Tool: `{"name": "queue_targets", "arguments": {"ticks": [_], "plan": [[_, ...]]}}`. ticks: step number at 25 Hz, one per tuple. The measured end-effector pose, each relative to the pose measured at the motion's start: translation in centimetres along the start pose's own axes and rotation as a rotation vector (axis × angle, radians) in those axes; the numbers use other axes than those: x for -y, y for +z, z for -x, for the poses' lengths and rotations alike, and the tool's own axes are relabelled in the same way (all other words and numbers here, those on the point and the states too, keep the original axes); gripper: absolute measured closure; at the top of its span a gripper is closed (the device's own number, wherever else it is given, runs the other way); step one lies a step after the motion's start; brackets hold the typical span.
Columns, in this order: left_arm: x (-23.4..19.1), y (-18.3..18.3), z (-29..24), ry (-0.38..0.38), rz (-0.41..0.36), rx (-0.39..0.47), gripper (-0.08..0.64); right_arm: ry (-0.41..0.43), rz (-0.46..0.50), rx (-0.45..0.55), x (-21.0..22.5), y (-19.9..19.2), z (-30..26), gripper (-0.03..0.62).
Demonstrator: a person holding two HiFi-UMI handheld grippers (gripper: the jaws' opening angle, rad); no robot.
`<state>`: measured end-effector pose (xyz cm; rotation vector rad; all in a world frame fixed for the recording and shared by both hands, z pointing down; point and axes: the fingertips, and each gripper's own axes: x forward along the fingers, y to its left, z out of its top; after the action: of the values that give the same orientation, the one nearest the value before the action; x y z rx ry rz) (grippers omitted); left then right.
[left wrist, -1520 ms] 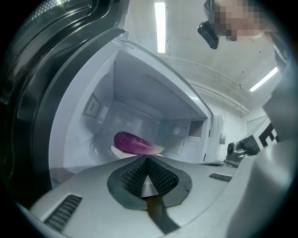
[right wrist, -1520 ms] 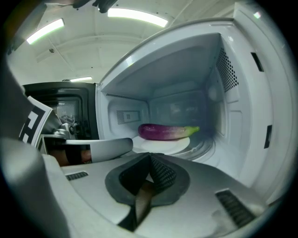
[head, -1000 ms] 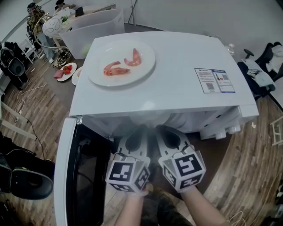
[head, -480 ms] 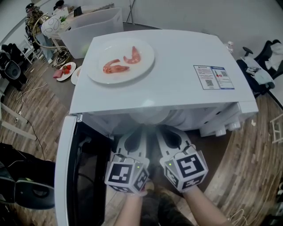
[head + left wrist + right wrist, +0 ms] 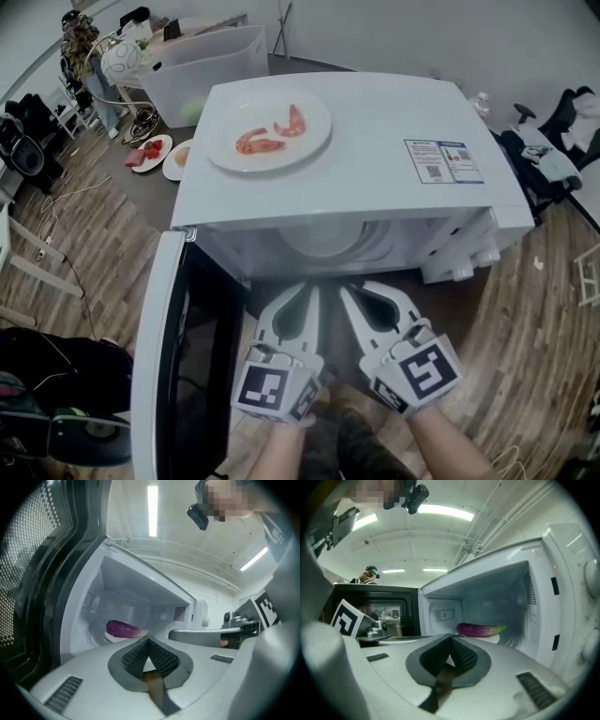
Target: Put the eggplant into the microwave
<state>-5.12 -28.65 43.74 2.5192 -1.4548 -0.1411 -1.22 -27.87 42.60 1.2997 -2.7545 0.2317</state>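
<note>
The purple eggplant (image 5: 123,629) (image 5: 480,629) lies on a white plate deep inside the open white microwave (image 5: 356,159). Both grippers hang side by side just outside the opening, pointing in at it. In the head view my left gripper (image 5: 313,287) is on the left and my right gripper (image 5: 343,287) on the right. The left gripper (image 5: 149,640) has its pads together with nothing between them. The right gripper (image 5: 451,636) is likewise shut and empty. The head view hides the eggplant under the microwave's top.
The microwave door (image 5: 173,366) stands swung out at the left, close beside my left gripper. A white plate with shrimps (image 5: 269,129) rests on the microwave's top. The control knobs (image 5: 478,258) are at the right. A clear plastic bin (image 5: 202,66) and small plates (image 5: 150,150) lie behind.
Both grippers have drawn back from the microwave opening toward the person and risen a little. More of the cavity's front shows ahead of their tips. Both stay shut.
</note>
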Motion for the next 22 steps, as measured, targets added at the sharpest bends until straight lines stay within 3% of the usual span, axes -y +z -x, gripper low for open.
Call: {"name": "queue_targets", "arguments": {"ticks": [9, 22], "plan": [[3.8, 1.3, 3.0, -0.052, -0.040, -0.004, 0.559, 0.064, 0.057, -0.041, -2.7, 0.6, 3.7, 0.591], [8.6, 2.2, 7.3, -0.097, 0.005, -0.030, 0.560, 0.098, 0.029, -0.040, -5.3, 2.6, 9.2, 0.589]]}}
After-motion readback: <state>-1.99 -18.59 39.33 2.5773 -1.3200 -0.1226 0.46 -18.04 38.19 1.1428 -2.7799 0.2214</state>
